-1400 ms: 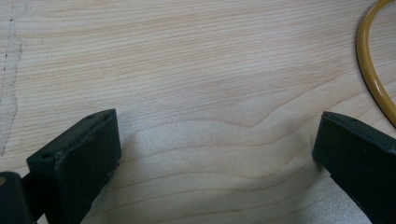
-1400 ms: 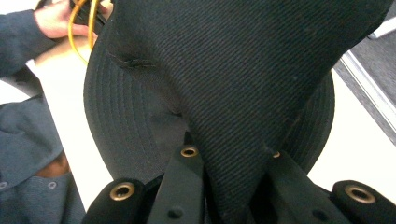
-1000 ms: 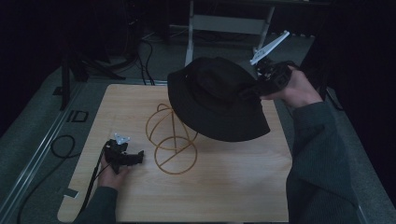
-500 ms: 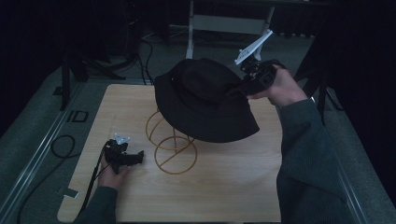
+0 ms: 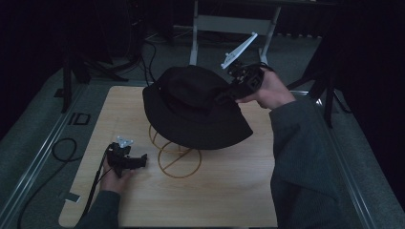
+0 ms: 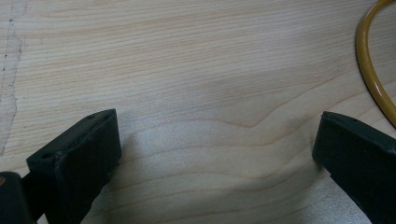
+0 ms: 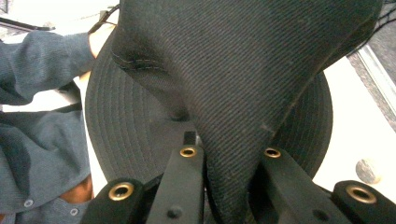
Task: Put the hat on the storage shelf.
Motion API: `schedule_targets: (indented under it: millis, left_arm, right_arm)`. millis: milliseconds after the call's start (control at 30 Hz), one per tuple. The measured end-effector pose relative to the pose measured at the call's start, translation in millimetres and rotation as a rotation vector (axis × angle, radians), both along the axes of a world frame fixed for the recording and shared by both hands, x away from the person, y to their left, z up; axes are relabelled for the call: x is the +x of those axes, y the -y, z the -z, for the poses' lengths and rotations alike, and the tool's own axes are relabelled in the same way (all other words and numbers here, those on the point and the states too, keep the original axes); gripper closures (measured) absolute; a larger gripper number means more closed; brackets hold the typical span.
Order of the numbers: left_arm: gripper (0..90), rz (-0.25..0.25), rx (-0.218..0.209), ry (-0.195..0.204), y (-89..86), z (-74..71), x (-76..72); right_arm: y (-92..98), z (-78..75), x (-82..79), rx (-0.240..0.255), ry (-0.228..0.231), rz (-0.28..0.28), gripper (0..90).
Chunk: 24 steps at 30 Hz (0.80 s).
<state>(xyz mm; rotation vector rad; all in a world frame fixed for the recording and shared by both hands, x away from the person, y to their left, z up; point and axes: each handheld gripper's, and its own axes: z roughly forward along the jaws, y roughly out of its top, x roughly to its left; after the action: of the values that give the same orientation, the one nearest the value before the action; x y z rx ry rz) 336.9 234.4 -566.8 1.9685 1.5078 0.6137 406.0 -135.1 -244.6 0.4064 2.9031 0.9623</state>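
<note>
A black bucket hat (image 5: 196,107) hangs in the air above a yellow wire stand (image 5: 176,160) on the wooden table (image 5: 229,191). My right gripper (image 5: 230,93) is shut on a fold of the hat's crown at its right side. In the right gripper view the hat cloth (image 7: 243,84) is pinched between the jaws of the right gripper (image 7: 229,151). My left gripper (image 5: 133,161) rests on the table left of the stand, open. In the left gripper view its jaws stand wide apart over bare wood, with the stand's yellow ring (image 6: 369,70) at the upper right.
A white metal frame (image 5: 234,24) stands beyond the table's far edge. Cables (image 5: 62,148) lie on the floor at the left beside a metal rail. A label reading "ID" (image 5: 79,118) sits by the table's left edge.
My right gripper has carried the hat leftward, so it now hangs over the wire stand. The left gripper has not moved.
</note>
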Motion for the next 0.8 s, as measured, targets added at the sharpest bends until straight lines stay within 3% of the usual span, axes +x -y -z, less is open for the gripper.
schedule_targets:
  millis: [800]
  left_arm:
    - [1.3,0.004,0.002,-0.002,0.0,-0.2,0.1]
  right_arm:
    - [-44.6,32.8,-0.7,-0.041,-0.052,-0.072,80.7]
